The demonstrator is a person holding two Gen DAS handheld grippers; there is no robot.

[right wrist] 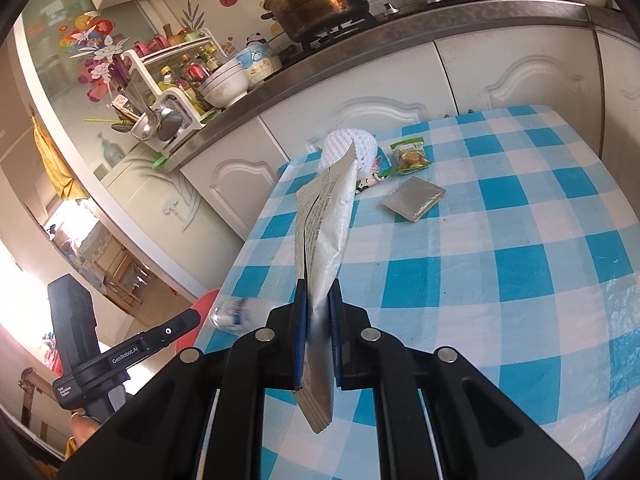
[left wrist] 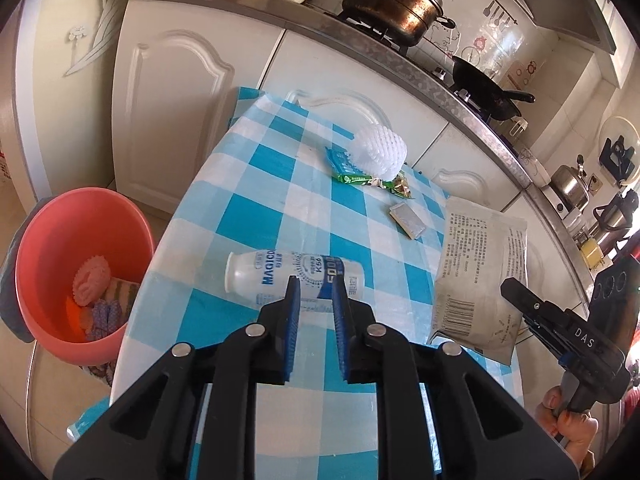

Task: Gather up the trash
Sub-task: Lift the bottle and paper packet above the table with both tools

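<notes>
Left tool (left wrist: 316,286) clamped on white bottle (left wrist: 294,278); right tool (right wrist: 318,292) pinching printed paper bag (right wrist: 324,216).

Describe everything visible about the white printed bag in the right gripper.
The white printed bag is a flat, crinkled paper-like pouch, its back covered with small dark text and a barcode near one end. It looks empty and creased. The right gripper is shut on its lower part, holding it edge-up and lifted above the blue checked tablecloth, its far end pointing toward the white foam net.
</notes>
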